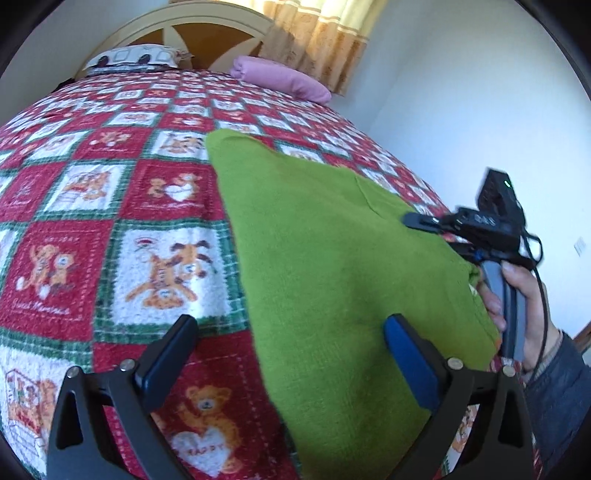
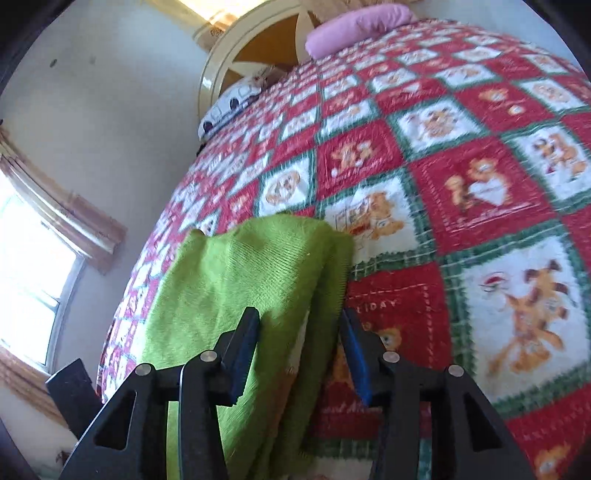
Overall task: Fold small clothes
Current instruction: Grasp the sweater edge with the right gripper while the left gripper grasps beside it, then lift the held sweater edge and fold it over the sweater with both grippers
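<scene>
both fingers (image 1: 408,354) spread; green cloth (image 2: 258,266) between right pair, grip unclear; quilt (image 1: 110,192) beneath.

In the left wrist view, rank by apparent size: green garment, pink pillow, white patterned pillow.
1. green garment, by far largest, though nearest the camera.
2. pink pillow.
3. white patterned pillow; close to the pink one, and distance makes that order unsure.

A bed covered with a red, green and white checked fleece blanket printed with teddy bears (image 1: 110,192) fills most of both views. At its far end stands a cream arched headboard with brown wooden panels (image 1: 192,33). Against it lie a white patterned pillow (image 1: 133,57) and a pink rolled pillow (image 1: 280,77). Plain white walls (image 1: 461,92) surround the bed. Yellow and tan striped curtains (image 1: 321,33) hang behind the headboard. Daylight pours through a bright side window (image 2: 29,266).
</scene>
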